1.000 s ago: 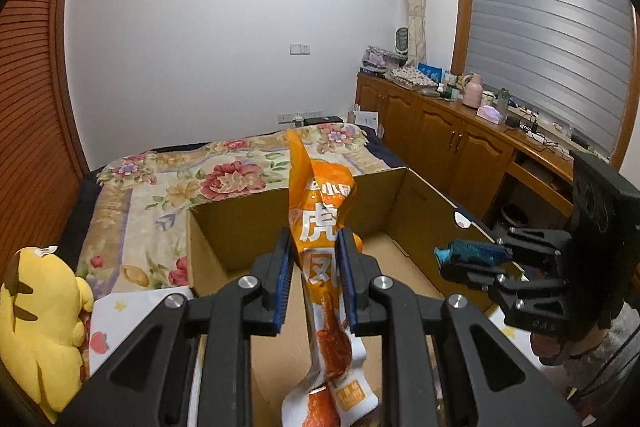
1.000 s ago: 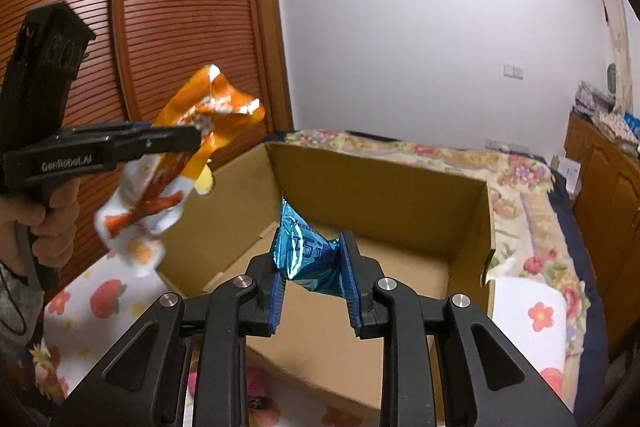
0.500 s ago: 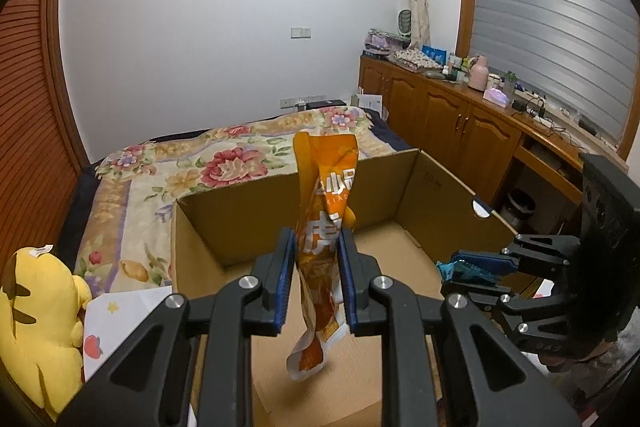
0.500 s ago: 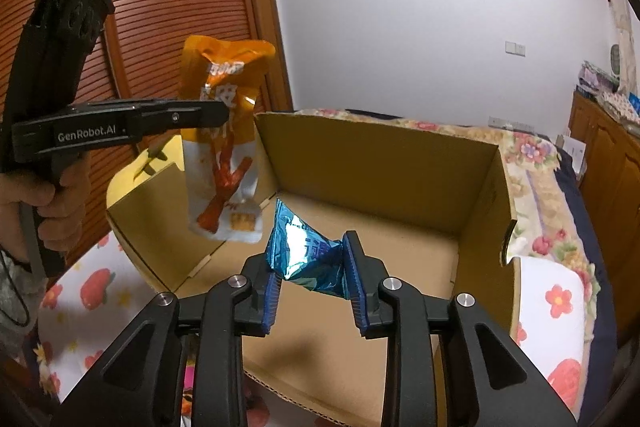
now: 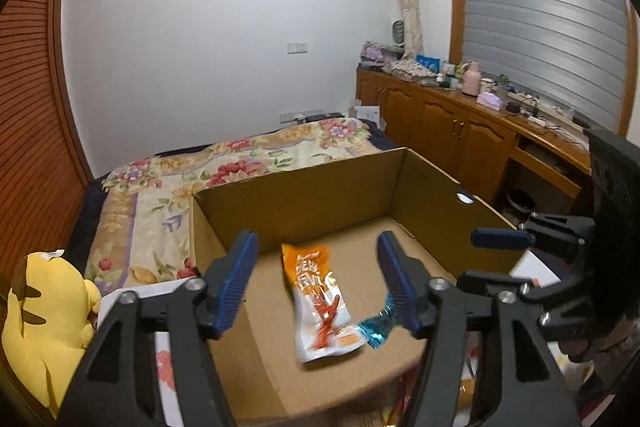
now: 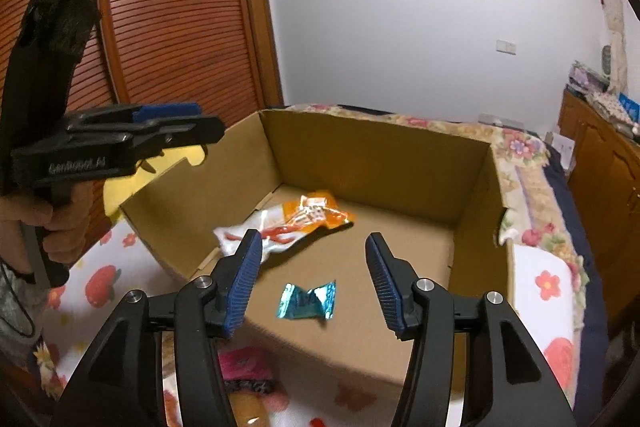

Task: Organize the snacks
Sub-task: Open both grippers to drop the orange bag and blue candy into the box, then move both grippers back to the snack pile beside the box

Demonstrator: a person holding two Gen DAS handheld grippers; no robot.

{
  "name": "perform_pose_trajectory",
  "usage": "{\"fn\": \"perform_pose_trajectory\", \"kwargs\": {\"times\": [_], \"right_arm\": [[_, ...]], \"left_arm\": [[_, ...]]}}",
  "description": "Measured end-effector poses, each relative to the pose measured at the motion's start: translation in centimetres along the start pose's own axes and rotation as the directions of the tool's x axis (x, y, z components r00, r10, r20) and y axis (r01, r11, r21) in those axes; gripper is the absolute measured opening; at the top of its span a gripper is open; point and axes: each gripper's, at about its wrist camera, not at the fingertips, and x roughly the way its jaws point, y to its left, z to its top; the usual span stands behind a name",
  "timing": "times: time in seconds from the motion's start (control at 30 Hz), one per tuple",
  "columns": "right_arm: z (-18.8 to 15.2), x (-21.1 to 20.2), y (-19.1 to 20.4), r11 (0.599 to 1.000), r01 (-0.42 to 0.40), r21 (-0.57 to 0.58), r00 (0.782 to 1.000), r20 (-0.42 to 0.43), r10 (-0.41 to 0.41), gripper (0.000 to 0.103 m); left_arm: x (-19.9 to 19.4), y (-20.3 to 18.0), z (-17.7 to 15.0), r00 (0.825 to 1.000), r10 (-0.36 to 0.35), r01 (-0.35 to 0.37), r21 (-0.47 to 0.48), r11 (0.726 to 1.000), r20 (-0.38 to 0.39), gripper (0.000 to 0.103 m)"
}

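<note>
An open cardboard box (image 5: 304,195) (image 6: 376,155) stands on the bed. An orange-and-white snack bag (image 5: 320,303) (image 6: 292,223) is down on the box floor, slightly blurred. A small blue foil packet (image 6: 308,301) (image 5: 376,323) is beside it, nearer the front wall. My left gripper (image 5: 316,255) hangs above the box with its jaws opening; the bag is well below the pads. My right gripper (image 6: 314,247) is also over the box with jaws opening, the blue packet loose beneath it. Each gripper shows in the other's view, the right gripper (image 5: 492,259) and the left gripper (image 6: 176,123) in a person's hand.
A yellow plush toy (image 5: 44,307) sits left of the box. The floral bedspread (image 5: 240,163) stretches behind it. Wooden cabinets (image 5: 460,131) line the right wall and slatted wardrobe doors (image 6: 160,27) the left. A pink packet (image 6: 244,367) lies on the strawberry-print sheet before the box.
Both grippers went from shut to open. The orange bag left the left pads and the blue packet left the right pads; both dropped into the box.
</note>
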Motion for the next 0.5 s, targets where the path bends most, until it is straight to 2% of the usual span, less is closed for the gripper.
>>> {"fn": "perform_pose_trajectory", "kwargs": {"times": [0.07, 0.2, 0.5], "right_arm": [[-0.1, -1.0, 0.6, 1.000, 0.018, 0.015, 1.000, 0.004, -0.018, 0.055], [-0.9, -3.0, 2.5, 0.997, 0.062, 0.039, 0.998, 0.007, -0.063, 0.055], [-4.1, -7.2, 6.4, 0.986, 0.154, 0.067, 0.988, 0.004, -0.154, 0.055]], "left_arm": [[-1.3, 0.2, -0.7, 1.000, -0.019, 0.019, 0.002, 1.000, 0.018, 0.078], [-3.9, 0.4, -2.6, 0.998, -0.061, 0.061, 0.008, 0.998, 0.021, 0.082], [-6.8, 0.2, -6.8, 0.994, -0.110, 0.110, 0.022, 0.994, -0.013, 0.084]]}}
